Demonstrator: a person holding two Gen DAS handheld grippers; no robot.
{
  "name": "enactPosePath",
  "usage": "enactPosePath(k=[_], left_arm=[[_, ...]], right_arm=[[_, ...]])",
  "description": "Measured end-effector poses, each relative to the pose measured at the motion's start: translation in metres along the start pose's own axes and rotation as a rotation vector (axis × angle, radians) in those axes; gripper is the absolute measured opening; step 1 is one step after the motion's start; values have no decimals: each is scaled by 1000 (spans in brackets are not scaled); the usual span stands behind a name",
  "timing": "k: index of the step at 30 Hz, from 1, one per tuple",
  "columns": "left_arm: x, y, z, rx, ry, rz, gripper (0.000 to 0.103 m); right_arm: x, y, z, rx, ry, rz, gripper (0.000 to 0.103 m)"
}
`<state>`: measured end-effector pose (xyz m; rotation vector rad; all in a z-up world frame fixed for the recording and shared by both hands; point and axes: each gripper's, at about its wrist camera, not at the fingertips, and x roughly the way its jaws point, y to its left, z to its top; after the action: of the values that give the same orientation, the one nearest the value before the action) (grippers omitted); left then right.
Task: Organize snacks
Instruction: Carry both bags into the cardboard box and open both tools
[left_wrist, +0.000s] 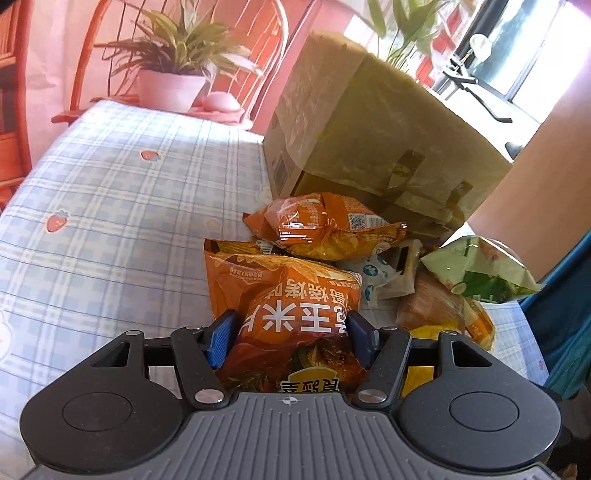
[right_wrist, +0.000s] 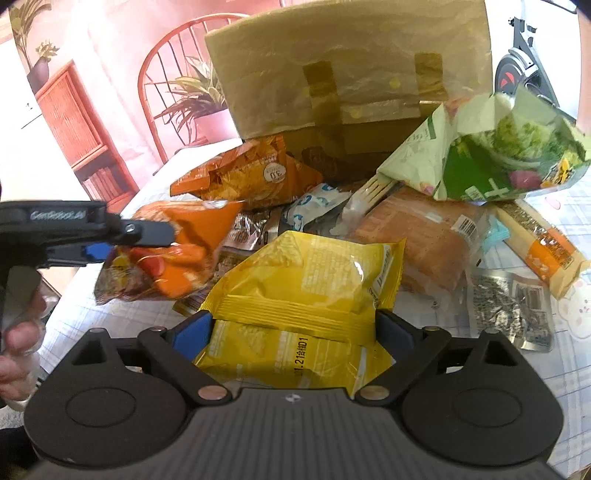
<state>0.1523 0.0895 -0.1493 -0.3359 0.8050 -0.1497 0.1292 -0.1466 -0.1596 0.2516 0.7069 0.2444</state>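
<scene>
L gripper (left_wrist: 291, 332) clamped on orange corn-chip bag (left_wrist: 295, 314), pads pinching mid-body, bag lifted off plaid tablecloth (left_wrist: 110, 184). R gripper (right_wrist: 293, 328) jaws wide, straddling yellow snack bag (right_wrist: 314, 280); pads look touching bag edges, real grip not certain. Rest of snack pile near cardboard box (left_wrist: 369, 129): second orange bag (left_wrist: 325, 225), green bag (right_wrist: 498, 155) on top. Tip: keep pinch gentle so chips don't crush, carry bag clear of pile, likely toward box. R shd close fully before lifting.

Left gripper (left_wrist: 291, 332): black linkage arms, silver pivot screws, blue ribbed fingers (left_wrist: 221, 341), grey ribbed body; right gripper (right_wrist: 293, 332) identical; white lettering on left gripper's side
</scene>
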Motion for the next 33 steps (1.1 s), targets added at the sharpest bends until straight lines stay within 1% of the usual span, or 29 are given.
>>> enactPosePath(k=[4, 7, 12, 17, 21, 23, 25, 27, 30, 33], left_arm=[[-19, -5, 3, 28, -41, 6, 66], [-34, -9, 10, 33, -82, -9, 66], [-57, -21, 26, 60, -164, -22, 66], [-74, -41, 46, 106, -244, -29, 66], [-81, -62, 75, 130, -296, -31, 66], [-82, -73, 91, 141, -319, -37, 66], [-81, -86, 106, 157, -343, -36, 66], [-81, -99, 122, 168, -360, -40, 66], [-74, -116, 148, 176, -368, -47, 66], [-56, -126, 176, 185, -348, -30, 66]], right_arm=[[-11, 0, 4, -5, -25, 2, 96], [-23, -1, 12, 2, -57, 17, 96], [-46, -1, 33, 9, -133, 58, 96], [-66, -2, 61, -11, -206, 78, 96], [-82, -6, 95, -22, -270, 78, 96], [-91, -9, 116, -30, -303, 63, 96], [-98, -17, 138, -15, -325, 71, 96], [-103, -22, 158, -16, -350, 50, 96], [-109, -29, 188, -47, -387, 8, 96], [-105, -38, 224, -66, -393, -19, 96]])
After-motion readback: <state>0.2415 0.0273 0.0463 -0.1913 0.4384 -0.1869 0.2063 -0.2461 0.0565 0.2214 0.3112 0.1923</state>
